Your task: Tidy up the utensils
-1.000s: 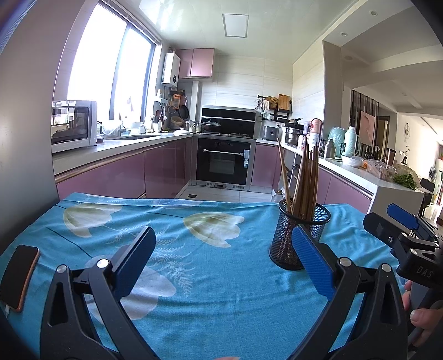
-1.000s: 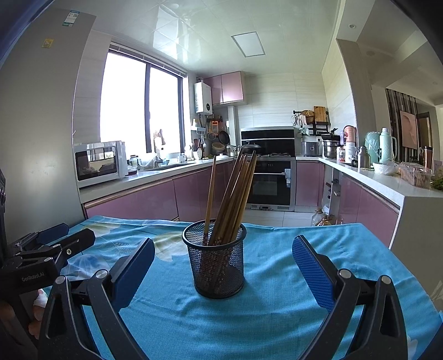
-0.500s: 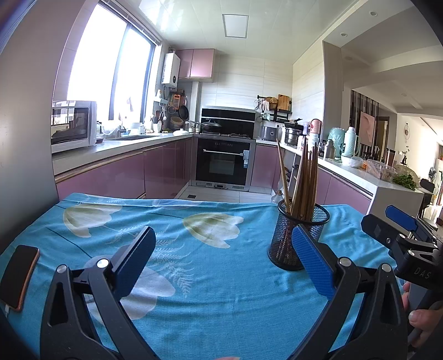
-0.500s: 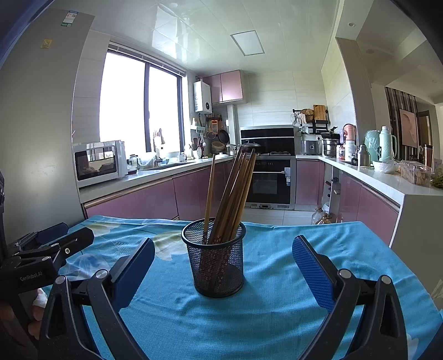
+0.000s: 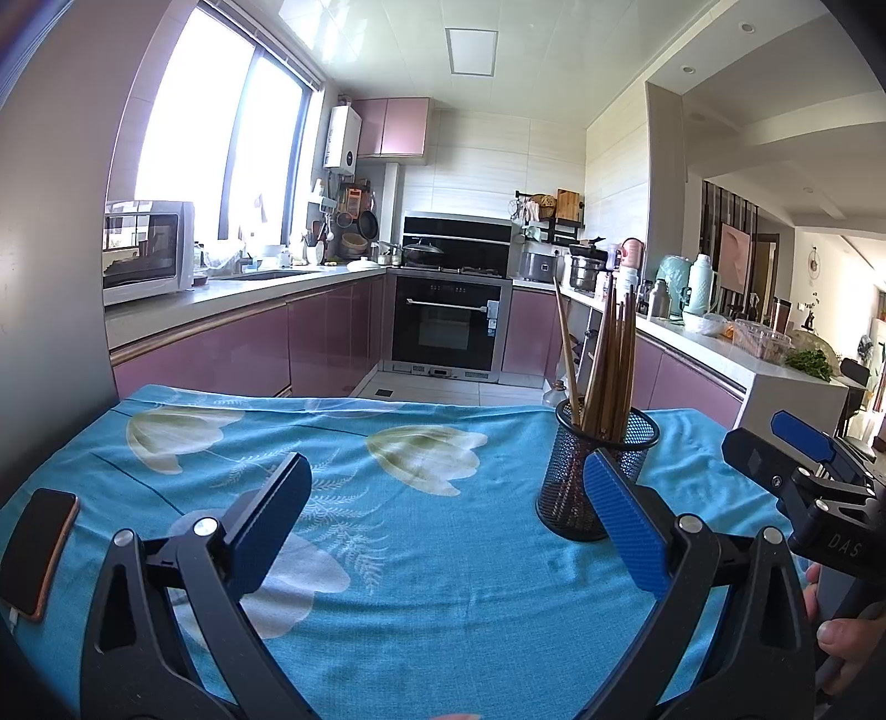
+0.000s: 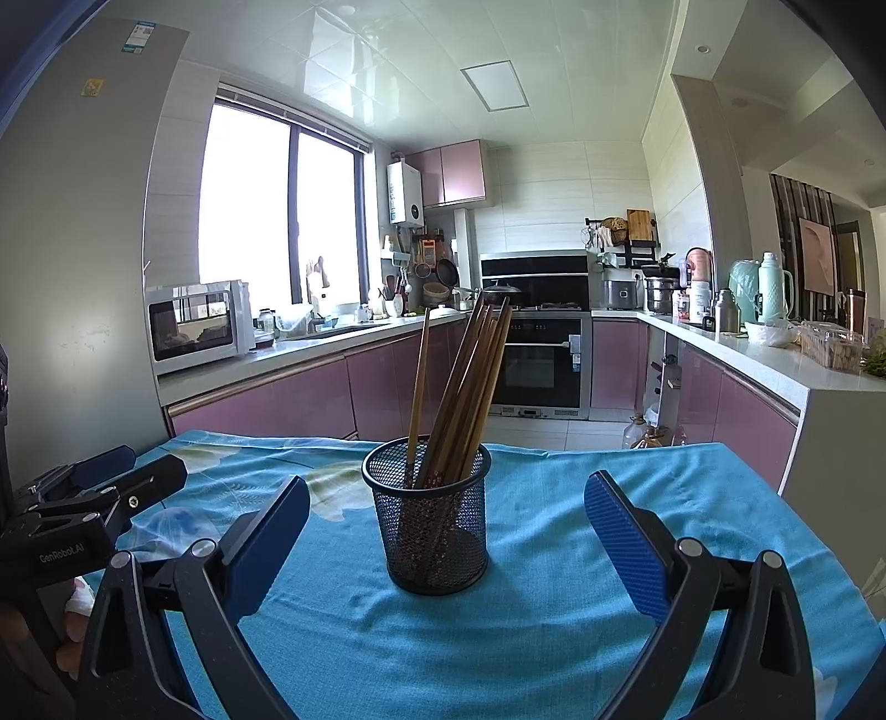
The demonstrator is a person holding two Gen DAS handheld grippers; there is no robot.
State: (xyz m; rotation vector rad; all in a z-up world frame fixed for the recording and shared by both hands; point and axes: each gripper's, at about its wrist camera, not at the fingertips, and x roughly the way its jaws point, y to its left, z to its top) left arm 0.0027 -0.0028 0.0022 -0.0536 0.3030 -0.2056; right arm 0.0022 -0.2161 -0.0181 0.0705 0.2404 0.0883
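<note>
The black mesh holder (image 6: 431, 518) stands upright on the blue floral tablecloth (image 6: 554, 626), at 12 o'clock from the right gripper (image 6: 443, 531), containing wooden chopsticks (image 6: 465, 387). Right gripper: released, empty, jaws spread wide. Left gripper (image 5: 443, 515): released, empty; holder at its 2 o'clock. A phone (image 5: 39, 548) lies at 9 o'clock.

Strong daylight is admitted through the window (image 6: 277, 216), which is blown out to white. Glare is reflected off the ceiling (image 6: 387, 50). Straight lines are bent and corners darkened by fisheye distortion.
</note>
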